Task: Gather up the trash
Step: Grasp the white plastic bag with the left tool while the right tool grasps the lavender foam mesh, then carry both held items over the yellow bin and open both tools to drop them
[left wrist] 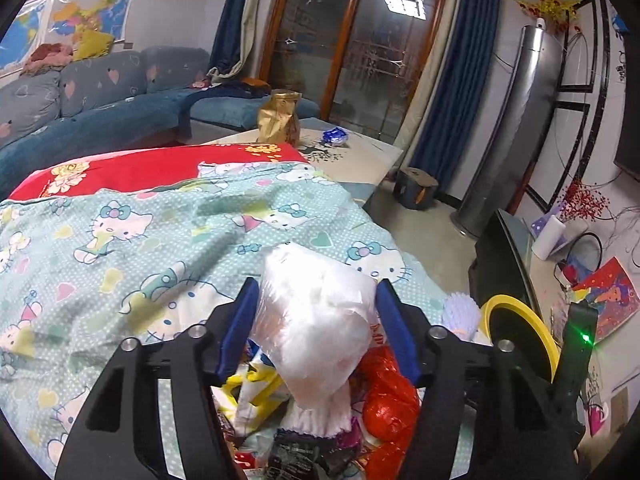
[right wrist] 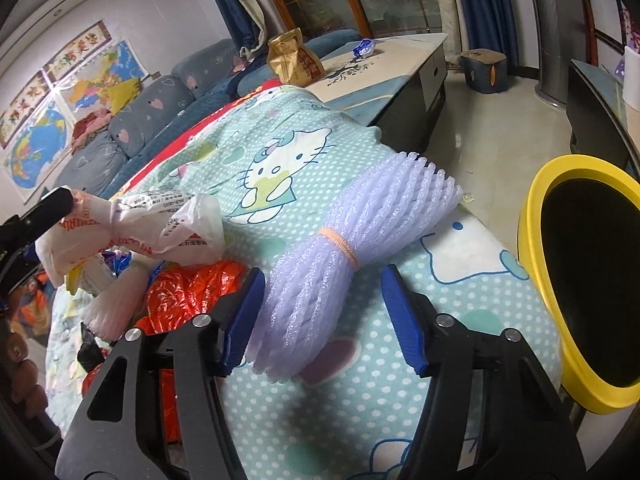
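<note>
Your left gripper [left wrist: 316, 332] has its blue pads pressed on both sides of a white plastic bag [left wrist: 316, 320]: crinkled, translucent, puffed at the top and narrowing to a bunched neck below the pads. From the right wrist view the same bag [right wrist: 132, 224] shows red and black print and is held up off the cloth. Under it, close to the tool, lies a trash heap: an orange-red plastic bag [left wrist: 390, 396], a white foam net sleeve [left wrist: 320, 416], and a yellow-and-white wrapper [left wrist: 256, 396].

Your right gripper [right wrist: 323, 320] has its fingers spread wide; a lavender foam net bundle [right wrist: 344, 256] lies between them on the Hello Kitty sheet [right wrist: 280, 152]. Ribbed mesh, cinched mid-length by an orange rubber band [right wrist: 340, 242], fanned open at the far end. It lies against the left pad, clear of the right pad.

A yellow-rimmed bin [right wrist: 536, 280] with a black inside sits just right of the right tool.
</note>
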### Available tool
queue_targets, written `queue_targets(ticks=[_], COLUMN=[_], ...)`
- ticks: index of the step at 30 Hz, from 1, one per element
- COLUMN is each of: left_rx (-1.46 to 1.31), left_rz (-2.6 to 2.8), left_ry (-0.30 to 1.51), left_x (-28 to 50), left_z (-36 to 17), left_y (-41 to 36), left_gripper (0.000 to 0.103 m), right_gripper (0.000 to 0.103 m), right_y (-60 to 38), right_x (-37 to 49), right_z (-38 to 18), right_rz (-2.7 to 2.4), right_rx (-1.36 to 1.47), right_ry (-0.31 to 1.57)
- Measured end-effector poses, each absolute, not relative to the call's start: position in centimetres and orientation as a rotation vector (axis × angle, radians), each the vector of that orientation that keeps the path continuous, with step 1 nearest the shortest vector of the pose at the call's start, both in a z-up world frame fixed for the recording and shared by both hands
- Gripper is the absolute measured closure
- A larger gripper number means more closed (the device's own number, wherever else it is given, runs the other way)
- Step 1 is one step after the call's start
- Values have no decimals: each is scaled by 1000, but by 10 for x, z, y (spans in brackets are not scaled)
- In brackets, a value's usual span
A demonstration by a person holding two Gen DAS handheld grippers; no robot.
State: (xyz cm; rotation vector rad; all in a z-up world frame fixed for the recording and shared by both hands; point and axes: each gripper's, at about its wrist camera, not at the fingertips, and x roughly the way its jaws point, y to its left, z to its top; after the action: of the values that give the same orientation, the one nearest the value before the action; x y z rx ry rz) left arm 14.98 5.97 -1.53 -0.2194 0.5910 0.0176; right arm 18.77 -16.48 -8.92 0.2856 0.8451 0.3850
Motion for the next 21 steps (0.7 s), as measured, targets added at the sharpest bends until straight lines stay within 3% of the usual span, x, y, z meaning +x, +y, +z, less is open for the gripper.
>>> queue_targets(ticks=[3, 7, 21], left_rx=[-224, -242, -228], left_rz=[-3, -65, -136], left_ry=[573, 539, 481], left_x=[147, 145, 142], left_z=[-13, -3, 25], left_y=[58, 55, 28], left_gripper=[52, 56, 58], right_gripper=[69, 76, 78], right_y=[-164, -165, -213], right_x=[187, 184, 175], right_z=[-89, -85, -52], right_rz=[423, 446, 417], right_rx=[289, 280, 296], right_ry=[854, 855, 758])
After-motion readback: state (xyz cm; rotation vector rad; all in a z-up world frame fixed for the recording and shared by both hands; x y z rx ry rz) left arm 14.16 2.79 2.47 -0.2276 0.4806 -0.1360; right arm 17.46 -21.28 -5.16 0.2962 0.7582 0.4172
